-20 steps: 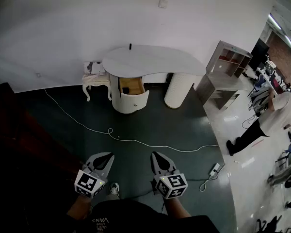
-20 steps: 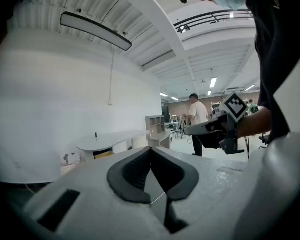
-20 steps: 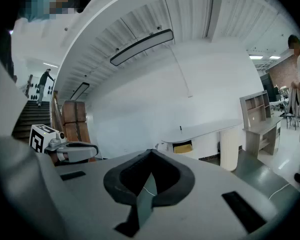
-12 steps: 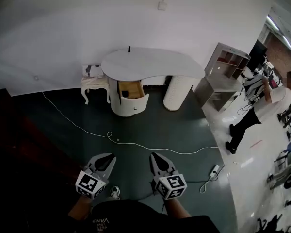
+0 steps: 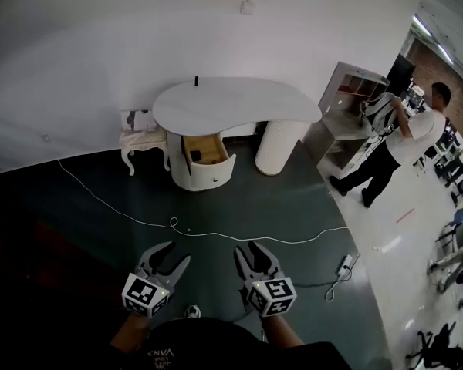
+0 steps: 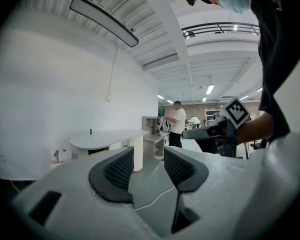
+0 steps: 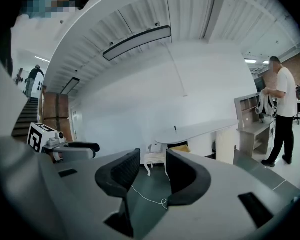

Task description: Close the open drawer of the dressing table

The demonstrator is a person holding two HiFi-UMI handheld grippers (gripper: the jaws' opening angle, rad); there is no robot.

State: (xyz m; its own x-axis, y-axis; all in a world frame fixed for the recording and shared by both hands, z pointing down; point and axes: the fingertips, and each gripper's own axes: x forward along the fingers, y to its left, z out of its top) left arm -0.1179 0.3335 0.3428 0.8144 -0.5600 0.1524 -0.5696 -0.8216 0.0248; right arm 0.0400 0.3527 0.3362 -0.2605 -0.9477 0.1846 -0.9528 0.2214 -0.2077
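The open wooden-lined drawer point(image 5: 201, 149) with its curved white front juts from the left pedestal of the white kidney-shaped dressing table point(image 5: 239, 102), a little left of centre in the upper half of the head view, and something dark lies inside it (too small to name). It slides out toward the bottom of the frame, so closing it looks to call for a push up the frame, along that sliding axis, against the rounded front. Both grippers sit at the bottom centre, well apart from the drawer across dark floor crossed by a thin white cable point(image 5: 216, 233). The left gripper point(image 5: 178, 253) has its jaws spread wide and empty; the right gripper point(image 5: 248, 248) has its jaws parted less, also with nothing between them. The drawer lies straight up the frame between the two, so neither hand is clearly nearer.
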